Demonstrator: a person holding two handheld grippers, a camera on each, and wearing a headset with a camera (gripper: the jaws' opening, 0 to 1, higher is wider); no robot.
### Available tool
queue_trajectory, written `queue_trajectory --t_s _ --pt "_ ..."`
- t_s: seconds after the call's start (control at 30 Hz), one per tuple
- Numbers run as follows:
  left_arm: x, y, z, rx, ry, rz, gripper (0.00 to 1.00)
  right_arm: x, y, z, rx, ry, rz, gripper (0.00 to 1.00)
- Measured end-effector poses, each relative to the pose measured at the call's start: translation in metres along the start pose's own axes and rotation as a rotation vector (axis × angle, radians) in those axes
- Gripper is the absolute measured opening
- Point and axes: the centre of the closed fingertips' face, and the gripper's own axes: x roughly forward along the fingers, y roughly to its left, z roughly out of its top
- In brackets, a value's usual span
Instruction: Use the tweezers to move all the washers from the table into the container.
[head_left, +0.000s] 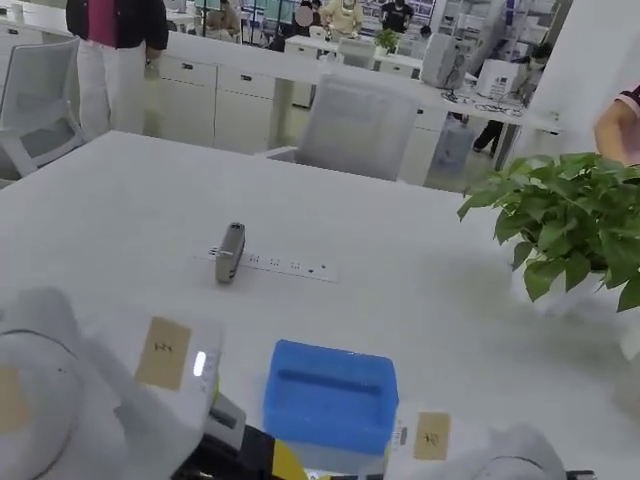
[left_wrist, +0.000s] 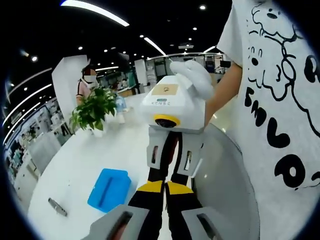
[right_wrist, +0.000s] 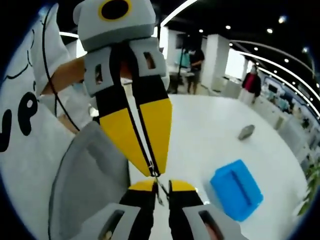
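Spanning the head view, the white table (head_left: 120, 220) carries a potted plant (head_left: 570, 215) at 3 o'clock, a blue container (head_left: 330, 395) at 6 o'clock and a power strip (head_left: 285, 266) near centre. The grippers meet tip to tip. The left gripper (left_wrist: 165, 189) has its jaws pressed together on the tweezers (right_wrist: 159, 194). Their thin metal end sits in the narrow gap between the slightly parted jaws of the right gripper (right_wrist: 162, 187).

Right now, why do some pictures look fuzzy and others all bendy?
Head view: the blue container looks blurry, the plant sharper. Left gripper view: the fisheye lens bends the ceiling lights into arcs. Right gripper view: the light strips curve too.
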Motion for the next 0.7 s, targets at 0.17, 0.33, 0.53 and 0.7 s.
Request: queue_trajectory --t_s 0.17,0.33,0.53,0.7 --pt "-0.002 -0.001 -0.003 0.023 0.025 0.006 0.0 -0.002 0.001 -0.002 -0.01 0.011 0.002 0.06" --pt "0.0 0.0 -0.011 0.038 0.061 0.016 0.0 -0.002 0.001 -0.003 -0.032 0.025 0.005 0.07" --pt "0.001 0.0 -0.013 0.034 0.063 0.018 0.0 0.004 0.002 -0.003 -0.053 0.032 0.018 0.04" --pt "0.002 0.008 -0.017 -0.062 0.025 0.094 0.0 0.008 -0.002 -0.005 -0.066 0.039 -0.002 0.02"
